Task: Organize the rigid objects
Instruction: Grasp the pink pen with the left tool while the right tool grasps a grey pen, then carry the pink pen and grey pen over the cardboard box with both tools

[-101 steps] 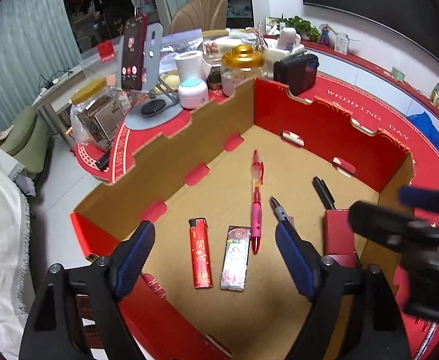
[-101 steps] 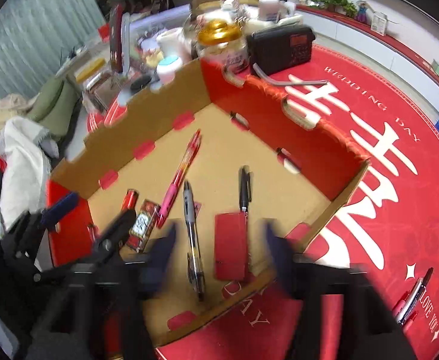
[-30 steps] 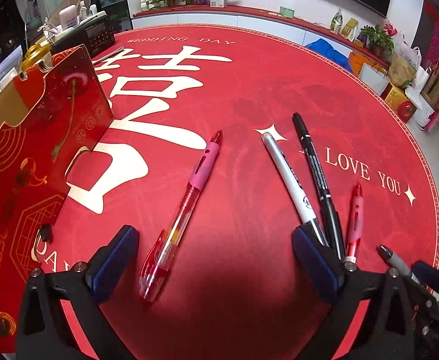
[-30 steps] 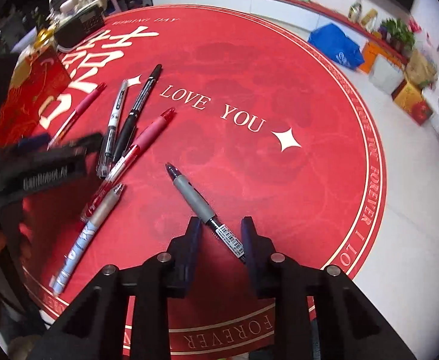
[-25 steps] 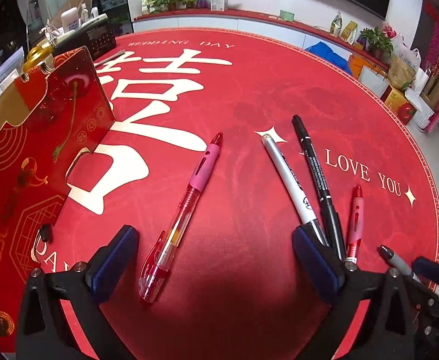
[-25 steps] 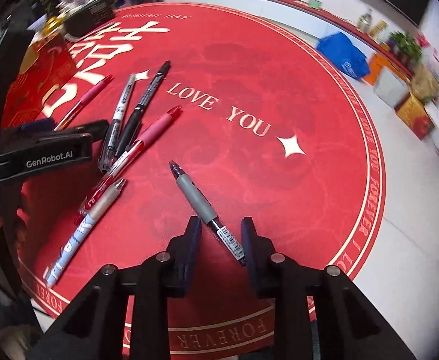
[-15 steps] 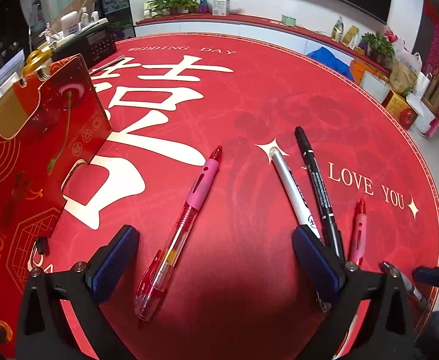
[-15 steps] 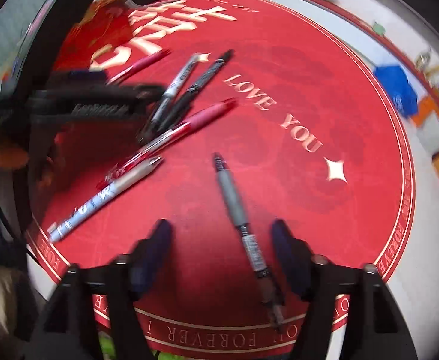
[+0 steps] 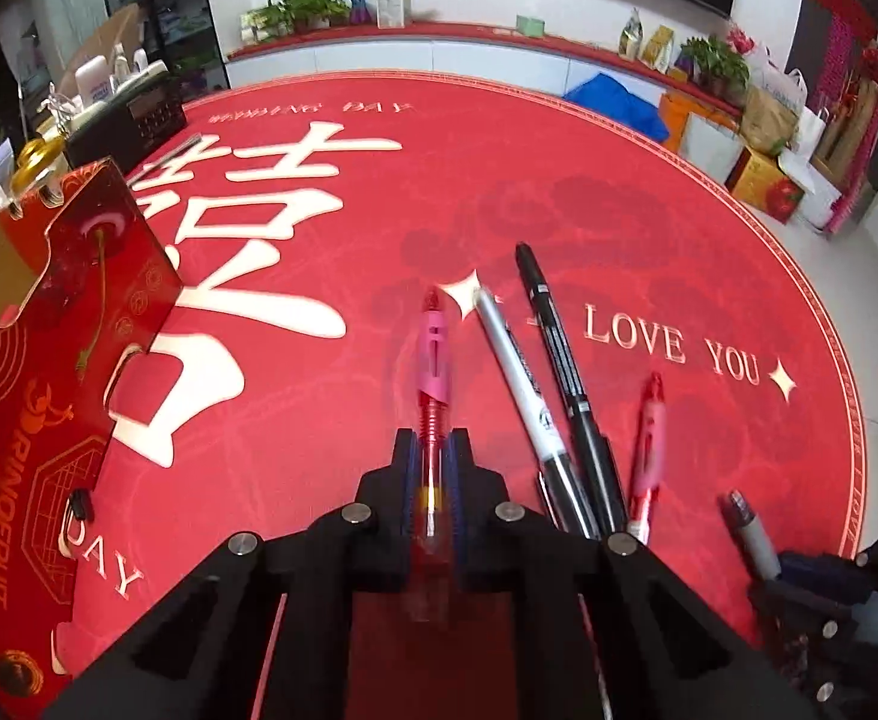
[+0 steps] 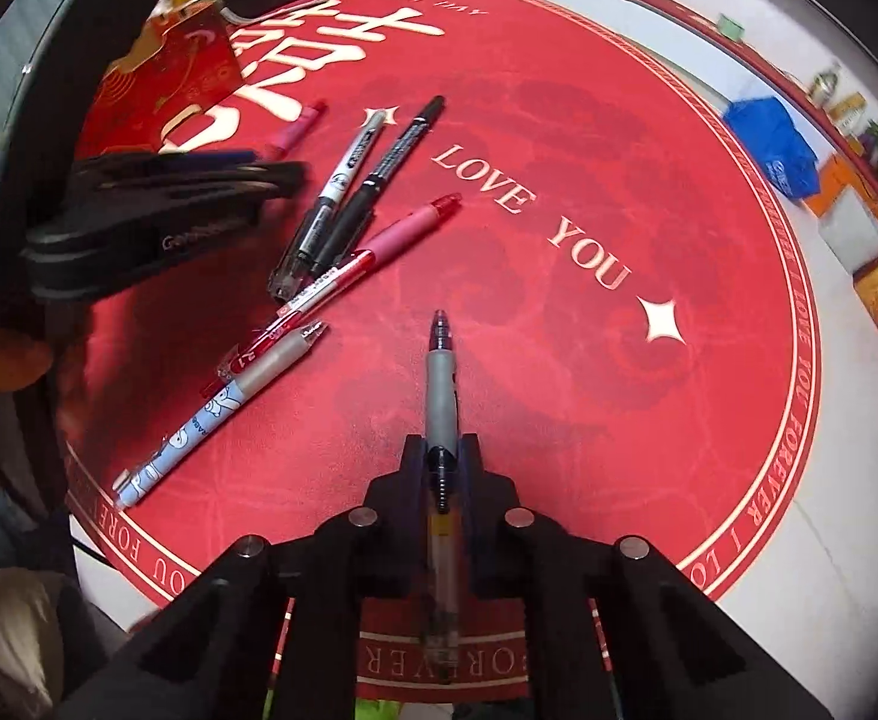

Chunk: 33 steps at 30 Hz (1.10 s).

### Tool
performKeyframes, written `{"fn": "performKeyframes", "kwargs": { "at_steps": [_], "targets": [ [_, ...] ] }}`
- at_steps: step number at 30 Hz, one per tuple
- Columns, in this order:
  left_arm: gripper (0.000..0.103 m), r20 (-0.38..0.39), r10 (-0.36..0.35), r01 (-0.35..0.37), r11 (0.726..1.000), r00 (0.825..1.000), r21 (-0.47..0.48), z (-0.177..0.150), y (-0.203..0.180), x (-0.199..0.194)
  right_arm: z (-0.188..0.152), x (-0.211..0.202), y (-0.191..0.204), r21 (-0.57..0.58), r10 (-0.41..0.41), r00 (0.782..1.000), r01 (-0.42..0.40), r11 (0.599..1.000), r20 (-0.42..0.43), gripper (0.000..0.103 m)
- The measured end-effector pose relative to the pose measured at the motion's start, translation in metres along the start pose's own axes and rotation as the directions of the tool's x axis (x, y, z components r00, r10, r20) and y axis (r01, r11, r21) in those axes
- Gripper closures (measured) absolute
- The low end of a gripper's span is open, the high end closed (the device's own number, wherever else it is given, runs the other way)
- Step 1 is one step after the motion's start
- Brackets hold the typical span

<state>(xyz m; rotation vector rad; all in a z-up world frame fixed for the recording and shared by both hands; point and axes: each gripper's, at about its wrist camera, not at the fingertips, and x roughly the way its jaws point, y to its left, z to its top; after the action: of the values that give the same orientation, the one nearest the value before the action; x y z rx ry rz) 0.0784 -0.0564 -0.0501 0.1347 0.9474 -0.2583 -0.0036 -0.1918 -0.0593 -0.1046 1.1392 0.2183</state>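
Observation:
My left gripper (image 9: 432,450) is shut on a pink pen (image 9: 432,354) with a clear red barrel, which points away over the red tablecloth (image 9: 330,228). My right gripper (image 10: 443,450) is shut on a grey-grip pen (image 10: 442,390), tip pointing forward. The right wrist view shows the left gripper (image 10: 246,174) at the left with the pink pen (image 10: 297,126) sticking out beyond it. On the cloth lie a silver marker (image 9: 514,372), a black marker (image 9: 559,354), a red pen (image 10: 342,270) and a blue-and-white pen (image 10: 198,420).
A red cardboard box (image 9: 48,360) stands at the left of the round table. Behind it sit a black radio (image 9: 132,126) and a gold-lidded jar (image 9: 36,153). The table's rim (image 10: 757,516) curves close on the right and near side. Boxes and bags sit on the floor beyond.
Both grippers went from open to shut. The left closed on the pink pen, which now lines up with its fingers. The right widened around the grey-grip pen, then closed on it.

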Motion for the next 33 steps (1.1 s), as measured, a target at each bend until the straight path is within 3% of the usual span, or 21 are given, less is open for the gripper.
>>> {"fn": "performKeyframes", "kwargs": {
  "at_steps": [3, 6, 17, 33],
  "targets": [
    [0.093, 0.015, -0.044, 0.045, 0.998, 0.999, -0.049, -0.012, 0.013, -0.015, -0.011, -0.015, -0.004, 0.055, 0.018, 0.999, -0.020, 0.998, 0.049, 0.092],
    [0.093, 0.052, -0.043, 0.046, 0.997, 0.998, -0.064, -0.023, 0.020, -0.034, -0.020, -0.028, -0.006, 0.115, 0.050, 0.994, -0.061, 0.992, 0.098, 0.092],
    [0.092, 0.186, 0.025, -0.018, 0.999, 0.982, -0.041, -0.064, 0.018, -0.098, -0.034, -0.050, 0.000, 0.241, 0.088, 0.981, -0.129, 0.962, 0.175, 0.092],
    [0.092, 0.341, 0.076, -0.056, 0.996, 0.937, -0.067, -0.078, 0.042, -0.162, -0.010, -0.087, 0.037, 0.208, 0.111, 0.955, -0.172, 0.963, 0.275, 0.092]
  ]
}}
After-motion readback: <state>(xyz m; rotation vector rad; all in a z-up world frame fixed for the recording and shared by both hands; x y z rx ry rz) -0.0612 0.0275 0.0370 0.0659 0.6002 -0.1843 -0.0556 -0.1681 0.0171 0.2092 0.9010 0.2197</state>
